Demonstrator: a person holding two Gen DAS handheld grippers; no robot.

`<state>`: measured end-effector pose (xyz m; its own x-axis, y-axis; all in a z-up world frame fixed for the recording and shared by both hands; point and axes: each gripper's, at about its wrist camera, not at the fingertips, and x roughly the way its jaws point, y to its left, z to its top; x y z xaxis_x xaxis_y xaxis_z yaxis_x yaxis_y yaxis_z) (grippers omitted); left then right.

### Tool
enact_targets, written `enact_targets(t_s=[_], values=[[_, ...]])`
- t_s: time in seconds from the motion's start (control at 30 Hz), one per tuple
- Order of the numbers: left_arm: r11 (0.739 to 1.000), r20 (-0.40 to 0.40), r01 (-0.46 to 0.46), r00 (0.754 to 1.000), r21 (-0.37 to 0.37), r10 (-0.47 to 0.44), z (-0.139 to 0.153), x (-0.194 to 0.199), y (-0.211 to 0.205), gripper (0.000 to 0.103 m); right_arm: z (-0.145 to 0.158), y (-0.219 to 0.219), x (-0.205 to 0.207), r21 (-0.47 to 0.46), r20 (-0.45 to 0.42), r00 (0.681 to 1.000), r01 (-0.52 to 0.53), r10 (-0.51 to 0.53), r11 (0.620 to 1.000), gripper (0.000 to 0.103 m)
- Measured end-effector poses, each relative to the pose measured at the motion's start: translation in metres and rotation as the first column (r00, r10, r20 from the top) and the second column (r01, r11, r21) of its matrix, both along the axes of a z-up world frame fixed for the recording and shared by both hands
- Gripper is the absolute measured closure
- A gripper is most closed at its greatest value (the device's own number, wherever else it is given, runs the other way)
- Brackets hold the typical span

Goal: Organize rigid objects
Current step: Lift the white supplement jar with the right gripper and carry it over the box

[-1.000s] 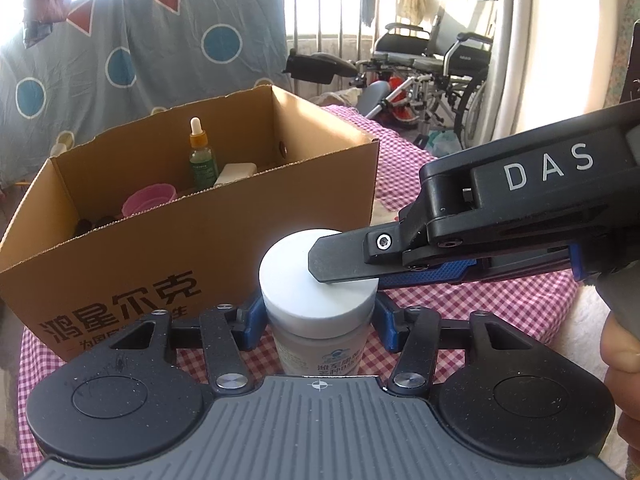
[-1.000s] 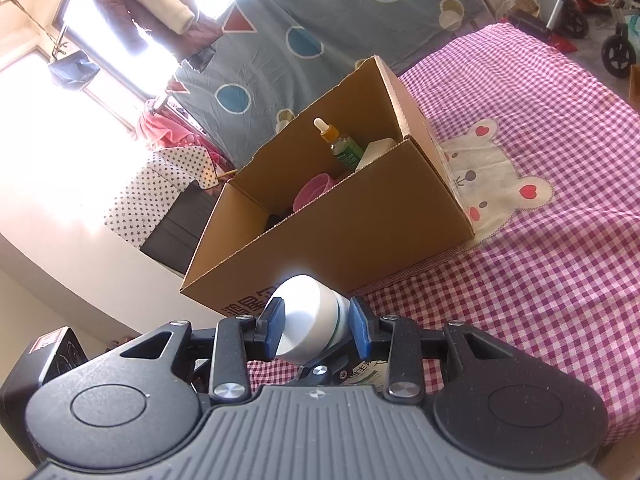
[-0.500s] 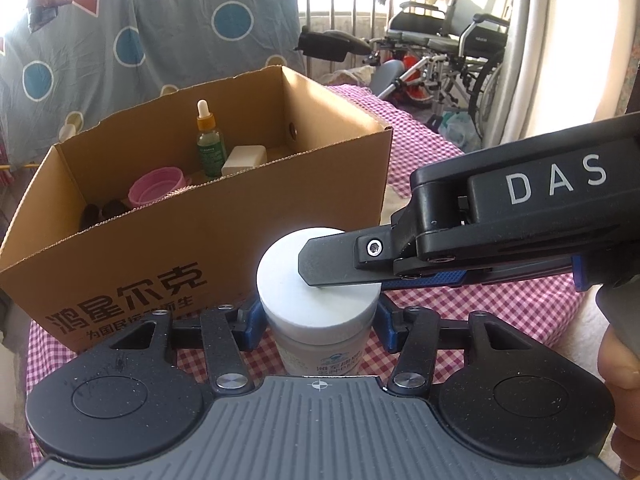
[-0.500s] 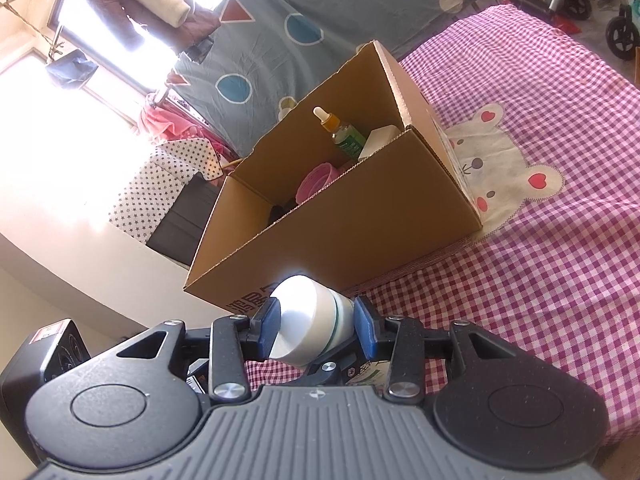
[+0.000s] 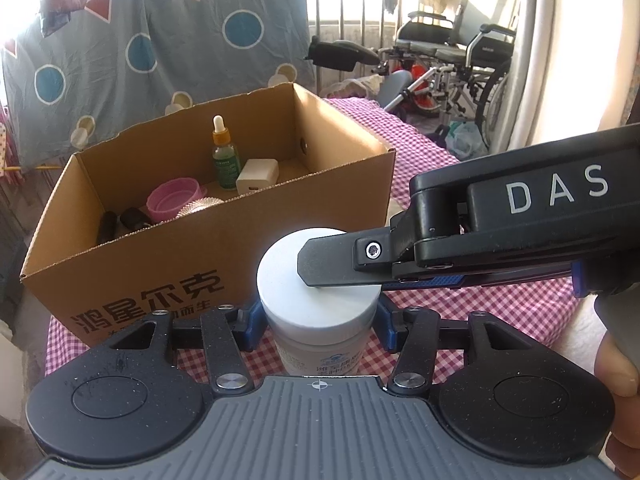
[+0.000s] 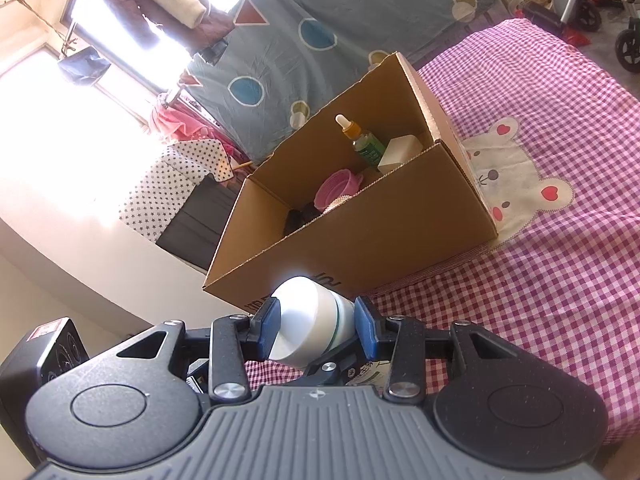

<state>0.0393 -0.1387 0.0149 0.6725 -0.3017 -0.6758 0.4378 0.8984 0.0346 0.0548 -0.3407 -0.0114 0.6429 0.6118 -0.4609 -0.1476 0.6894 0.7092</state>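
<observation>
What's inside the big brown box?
The cardboard box holds a dropper bottle, a white block, a pink bowl and dark things I can't identify. Its front wall hides the floor.

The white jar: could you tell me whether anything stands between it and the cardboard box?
Only the near wall of the cardboard box stands between; the white jar, gripped by both tools, must clear its rim. Nothing else visible.

A jar (image 5: 318, 308) stands low in the middle of the left wrist view, on the cloth (image 5: 500, 312), with a box (image 5: 224, 264) just behind it. In the box, a dropper bottle (image 5: 225, 156) stands upright beside a small block (image 5: 257, 176), and a bowl (image 5: 173, 199) sits to their left. Wheelchairs (image 5: 456, 60) are in the upper right, well behind the box.
</observation>
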Motion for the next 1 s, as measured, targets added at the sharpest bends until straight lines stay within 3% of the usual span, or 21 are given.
enact_targets(t_s=[0.27, 0.47, 0.63, 0.8, 1.0], values=[[1.000, 0.055, -0.022, 0.998, -0.003, 0.022, 0.020, -0.010, 0.011, 0.051, 0.022, 0.008, -0.008, 0.001, 0.051, 0.999, -0.020, 0.020, 1.000, 0.059], [0.999, 0.160, -0.036, 0.986, -0.024, 0.040, 0.073, -0.006, 0.023, 0.051, 0.076, 0.019, -0.003, -0.001, 0.182, 0.981, -0.060, 0.059, 0.998, 0.058], [0.999, 0.192, -0.018, 0.981, -0.046, 0.027, 0.107, 0.018, 0.024, 0.051, 0.116, 0.019, 0.020, -0.007, 0.245, 0.967, -0.071, 0.071, 0.997, 0.057], [0.997, 0.142, 0.016, 0.990, -0.082, -0.004, 0.111, 0.063, 0.015, 0.051, 0.127, 0.009, 0.059, -0.033, 0.237, 0.970, -0.048, 0.054, 0.998, 0.055], [0.995, 0.020, 0.011, 1.000, -0.101, -0.009, 0.069, 0.106, -0.004, 0.051, 0.089, -0.008, 0.103, -0.051, 0.152, 0.988, -0.013, 0.020, 0.999, 0.055]])
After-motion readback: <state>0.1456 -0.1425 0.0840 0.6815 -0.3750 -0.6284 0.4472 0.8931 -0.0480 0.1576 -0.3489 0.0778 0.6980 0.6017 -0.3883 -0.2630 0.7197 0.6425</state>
